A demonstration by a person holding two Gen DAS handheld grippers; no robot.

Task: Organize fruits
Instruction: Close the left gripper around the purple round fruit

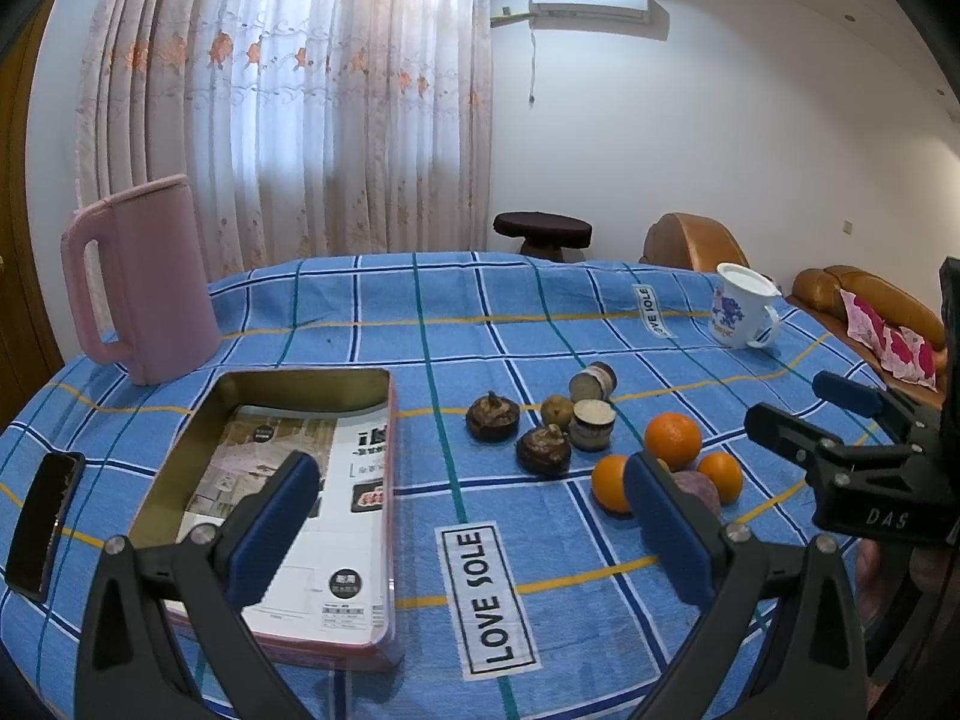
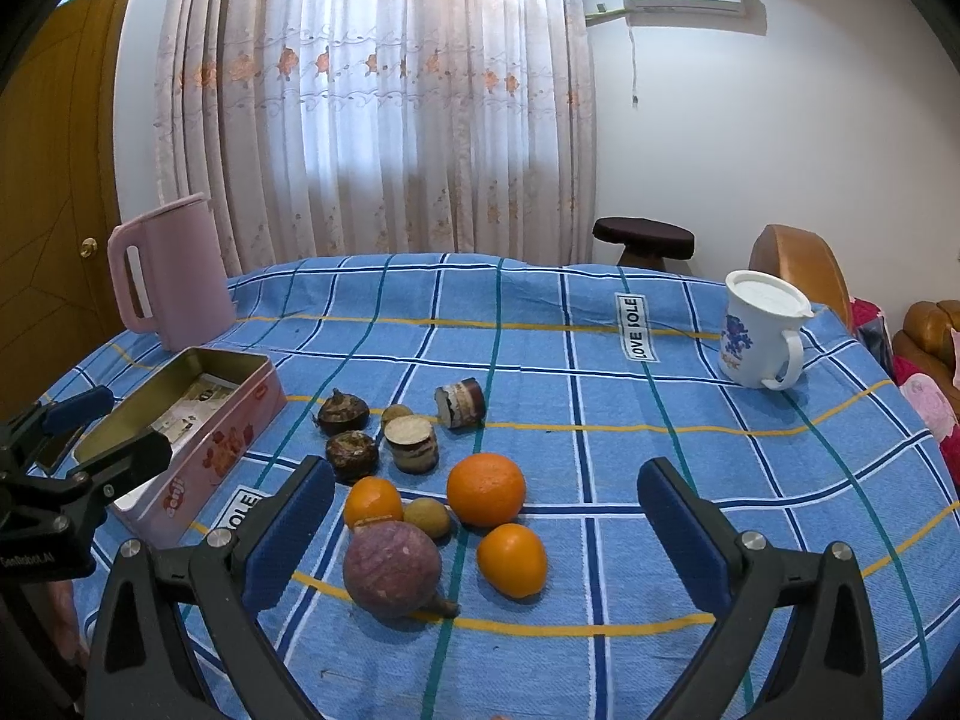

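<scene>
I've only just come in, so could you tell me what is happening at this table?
A person holds two grippers over a table with a blue checked cloth. Both the left gripper and the right gripper are open and hold nothing. The fruit is loose on the cloth: three oranges, a purple fruit and some brown pieces. The pink tin beside them holds only a printed card, so sorting has not begun.

oranges (image 2: 486, 489): 3 | water chestnuts (image 2: 343, 412): 2 | tin box (image 2: 204, 420): 1 | mug (image 2: 759, 336): 1 | pink kettle (image 2: 174, 273): 1
</scene>
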